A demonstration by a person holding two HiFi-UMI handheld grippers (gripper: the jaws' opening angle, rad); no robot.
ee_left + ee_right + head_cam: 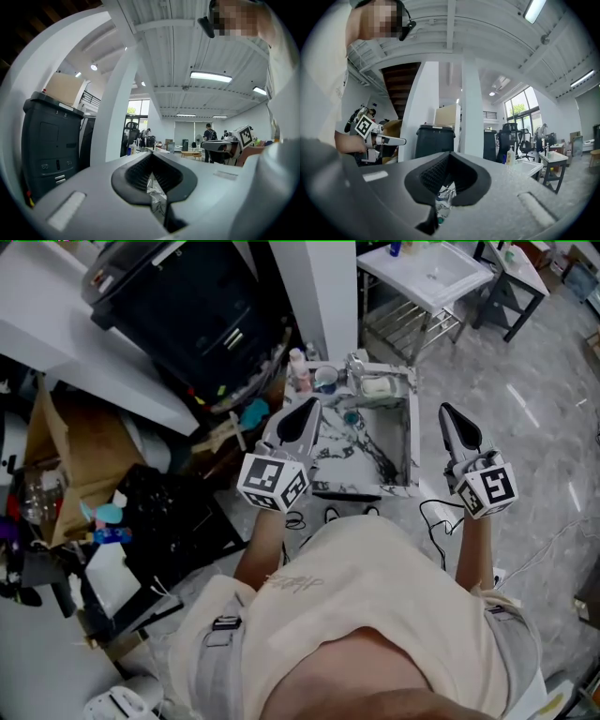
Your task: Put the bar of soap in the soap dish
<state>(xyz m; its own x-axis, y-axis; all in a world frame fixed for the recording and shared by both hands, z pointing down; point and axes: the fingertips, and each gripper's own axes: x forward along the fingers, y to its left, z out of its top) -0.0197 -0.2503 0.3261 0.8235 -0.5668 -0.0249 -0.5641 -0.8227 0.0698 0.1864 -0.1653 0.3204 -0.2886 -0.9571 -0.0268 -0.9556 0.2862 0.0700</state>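
Note:
In the head view a marble-patterned washstand stands in front of me. At its back a pale bar of soap seems to lie in a white soap dish. My left gripper is held level above the washstand's left edge, jaws together and empty. To the right of the washstand my right gripper also hovers level, shut with nothing in it. Neither touches the soap. The left gripper and the right gripper each look out level into the room.
A pink bottle and a cup stand at the washstand's back left. A black bin and a white column rise behind. A cardboard box and clutter fill the left; cables lie on the floor.

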